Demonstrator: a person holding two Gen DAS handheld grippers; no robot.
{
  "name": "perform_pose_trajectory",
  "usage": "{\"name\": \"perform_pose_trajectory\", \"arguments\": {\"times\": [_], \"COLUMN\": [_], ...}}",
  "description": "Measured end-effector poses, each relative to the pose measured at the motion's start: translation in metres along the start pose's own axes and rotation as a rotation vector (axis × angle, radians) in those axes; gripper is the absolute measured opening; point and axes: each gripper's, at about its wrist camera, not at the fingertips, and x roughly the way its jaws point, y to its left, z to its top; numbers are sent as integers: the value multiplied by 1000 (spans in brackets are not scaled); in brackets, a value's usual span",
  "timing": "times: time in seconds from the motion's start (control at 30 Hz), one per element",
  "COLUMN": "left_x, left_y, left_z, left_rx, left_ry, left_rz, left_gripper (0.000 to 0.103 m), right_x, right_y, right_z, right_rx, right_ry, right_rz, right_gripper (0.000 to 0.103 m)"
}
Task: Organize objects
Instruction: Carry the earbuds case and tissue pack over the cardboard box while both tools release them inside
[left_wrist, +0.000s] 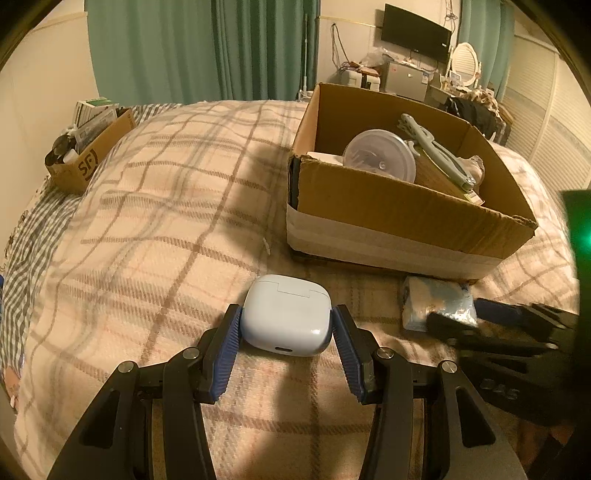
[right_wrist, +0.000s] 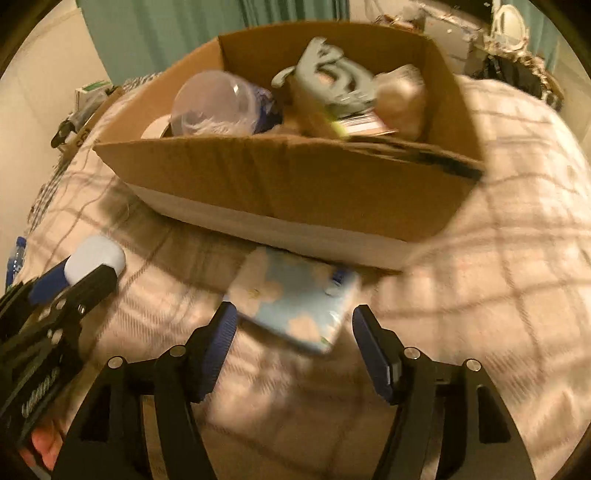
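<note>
A white earbud case (left_wrist: 286, 319) lies on the plaid blanket with my left gripper (left_wrist: 287, 311) shut on it, a blue pad against each side. The right wrist view shows the same case (right_wrist: 96, 256) at the left, in the left gripper (right_wrist: 86, 271). A light blue tissue pack (right_wrist: 295, 302) lies just in front of the big cardboard box (right_wrist: 295, 184). My right gripper (right_wrist: 294, 312) stands open around the pack, its right pad clear of it. The left wrist view shows that pack (left_wrist: 436, 301) with the blurred right gripper (left_wrist: 480, 321) over it.
The open box (left_wrist: 388, 206) holds a clear round container (left_wrist: 380, 155), a grey tool (left_wrist: 436, 151) and other items. A smaller filled carton (left_wrist: 85, 155) sits at the bed's far left edge. A blue bottle (right_wrist: 14, 258) lies at the left. Plaid blanket (left_wrist: 166, 240) stretches left of the box.
</note>
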Motion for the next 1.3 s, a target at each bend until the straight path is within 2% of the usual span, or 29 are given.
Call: {"name": "perform_pose_trajectory", "arguments": {"times": [0.03,0.17,0.27,0.33,0.4,0.5,0.73,0.83,0.9,1.07,1.17,1.3], "left_x": [0,2,2,2,2,0,-9,-22,-35,-77,-103,-120], "left_y": [0,0,-1,0,0,0,0,1,-2,-11,-28,-43], "left_z": [0,0,-1,-1,-1,-1,-1,1,5,33,61,104], "left_rx": [-1,-3,0,-2,-3,-3,-2,-6,5,17,84,119], "left_ry": [2,7,8,8,8,5,-11,-29,-44,-123,-195,-266], "left_rz": [0,0,1,-1,-3,-8,-33,-56,-71,-162,-177,-198], "left_gripper": [50,50,50,50,50,50,50,50,50,50,50,50], "right_x": [8,25,26,21,14,-2,-59,-85,-95,-150,-179,-214], "right_y": [3,10,8,7,7,11,14,13,19,10,1,-4], "right_z": [3,6,5,3,0,-8,-31,-35,-24,-11,6,47], "right_rx": [-8,-29,-24,-24,-31,-62,-106,-92,-77,-57,-65,-79], "right_ry": [22,49,45,29,13,-22,-157,-207,-241,-359,-419,-499], "right_rz": [9,0,6,-3,-7,-11,-16,-4,3,-9,-31,-81], "right_gripper": [76,77,75,61,56,38,38,38,38,38,38,38]}}
